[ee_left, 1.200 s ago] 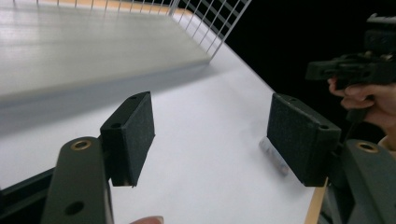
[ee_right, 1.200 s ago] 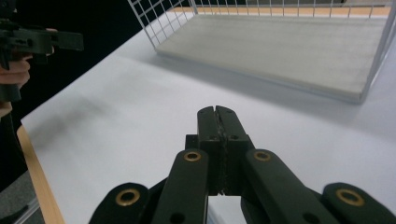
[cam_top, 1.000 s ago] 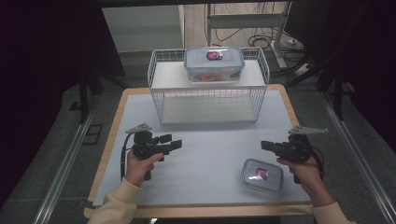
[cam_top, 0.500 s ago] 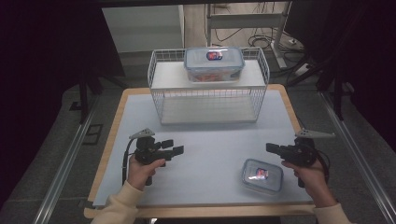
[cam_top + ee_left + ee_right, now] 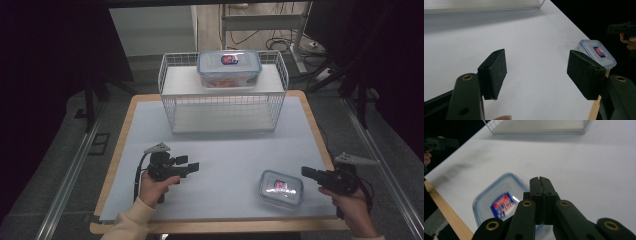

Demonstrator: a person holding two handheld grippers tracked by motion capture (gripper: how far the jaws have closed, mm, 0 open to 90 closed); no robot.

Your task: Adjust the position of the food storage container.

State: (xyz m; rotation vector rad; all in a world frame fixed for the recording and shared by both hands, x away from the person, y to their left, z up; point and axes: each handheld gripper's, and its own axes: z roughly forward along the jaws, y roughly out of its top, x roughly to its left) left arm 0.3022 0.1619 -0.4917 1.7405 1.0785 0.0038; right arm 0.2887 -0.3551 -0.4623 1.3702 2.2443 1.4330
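Observation:
A small clear box with a blue-rimmed lid (image 5: 281, 188) lies on the white table (image 5: 230, 150) near its front right corner. It lies beyond the open jaws in the left gripper view (image 5: 596, 52). In the right gripper view it sits blurred under the jaws (image 5: 499, 205). My right gripper (image 5: 306, 172) is shut with nothing in it, its tip just right of the box and apart from it; the two jaws meet (image 5: 539, 180). My left gripper (image 5: 192, 166) hovers at the front left, open and empty (image 5: 537, 67), pointing towards the box.
A white wire rack (image 5: 223, 92) stands at the back of the table, with a larger lidded box (image 5: 229, 68) on its top shelf. The wooden table edge (image 5: 320, 135) runs close to my right hand. Bare table lies between the grippers.
My right gripper has drifted right and towards the front edge, still shut, ending beside the small box. The left gripper has hardly moved and stays open.

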